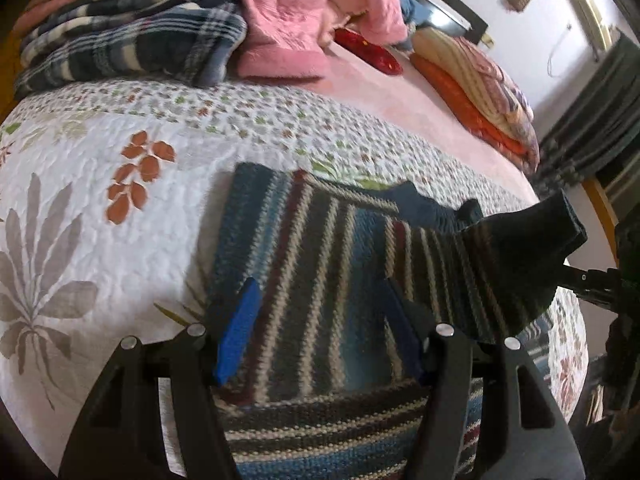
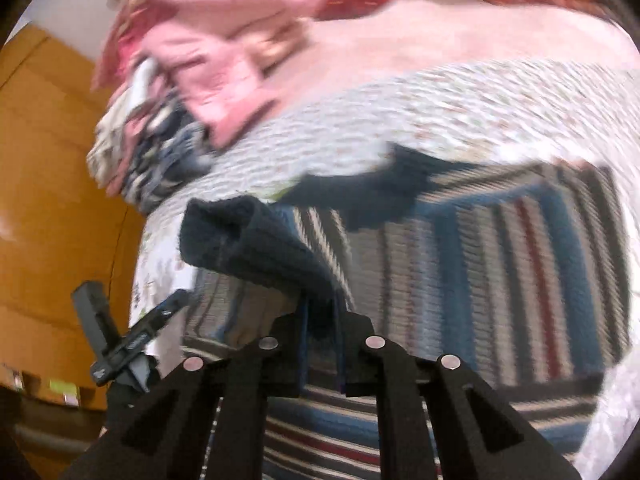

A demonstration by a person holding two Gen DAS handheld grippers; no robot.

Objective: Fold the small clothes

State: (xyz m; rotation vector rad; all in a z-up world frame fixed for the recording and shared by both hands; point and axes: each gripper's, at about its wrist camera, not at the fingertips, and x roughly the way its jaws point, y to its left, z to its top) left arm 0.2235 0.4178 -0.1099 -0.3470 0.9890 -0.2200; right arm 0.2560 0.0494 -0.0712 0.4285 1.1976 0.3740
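A small knitted jumper with blue, cream, grey and dark red stripes [image 1: 320, 280] lies spread on a white quilted bedspread printed with leaves [image 1: 100, 220], near the front edge of the bed. The left gripper [image 1: 320, 328] hovers low over the middle of the jumper, its blue-padded fingers [image 1: 238, 332] spread wide apart and holding nothing. The right gripper [image 2: 322, 344] is clamped on the jumper's right sleeve, with the dark navy ribbed cuff [image 2: 240, 240] sticking up beyond its fingers and lifted clear of the bedspread.

The step in hand looks like folding this sleeve across the body. To do it well, the right gripper should carry the cuff leftward, low and level, so the sleeve creases along the shoulder line instead of dragging the whole garment. The left gripper could press on the body to anchor it. The cuff should be let go only once it lies flat. Folded plaid and pink bedding [image 1: 180, 28] sits far back, well apart.
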